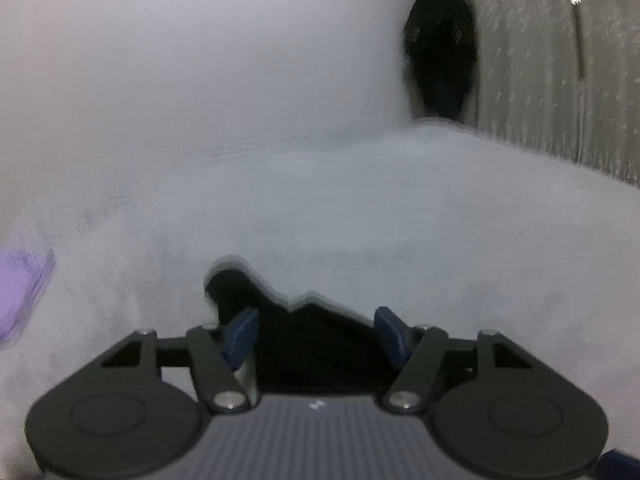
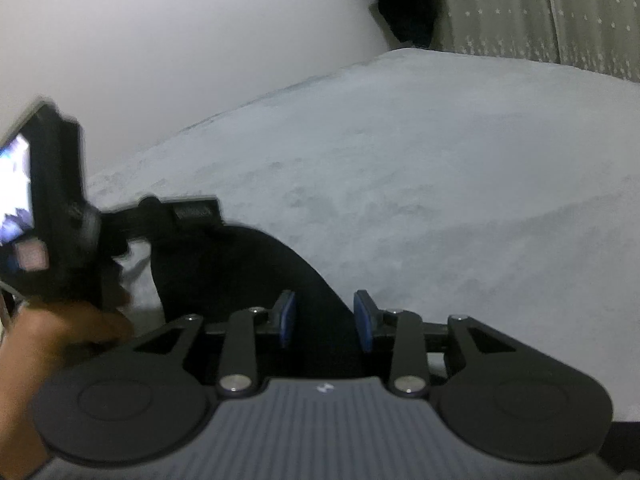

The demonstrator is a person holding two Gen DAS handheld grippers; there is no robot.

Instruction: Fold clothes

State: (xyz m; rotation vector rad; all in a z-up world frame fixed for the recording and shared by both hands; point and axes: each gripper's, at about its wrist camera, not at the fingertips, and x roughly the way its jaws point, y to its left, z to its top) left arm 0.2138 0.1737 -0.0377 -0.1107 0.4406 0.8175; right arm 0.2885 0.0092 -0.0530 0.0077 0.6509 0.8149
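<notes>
The black garment [image 2: 240, 272] lies on the pale bed [image 2: 440, 184]. Over its edge the left tool [image 1: 316, 332] hangs released; the right tool [image 2: 325, 316] straddles it, pads parted. Beyond the garment: a wall [image 2: 180, 40], a star-patterned curtain [image 2: 500, 8]

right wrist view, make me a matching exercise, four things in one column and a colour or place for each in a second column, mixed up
Things:
1. black garment
2. bed cover
3. curtain
4. right claw's pads

Colour or place:
a. blue
b. grey with small white stars, top right
c. pale grey, fills the middle
d. lies between the claw's fingers, low centre

Pairs: 1-d, 2-c, 3-b, 4-a
</notes>
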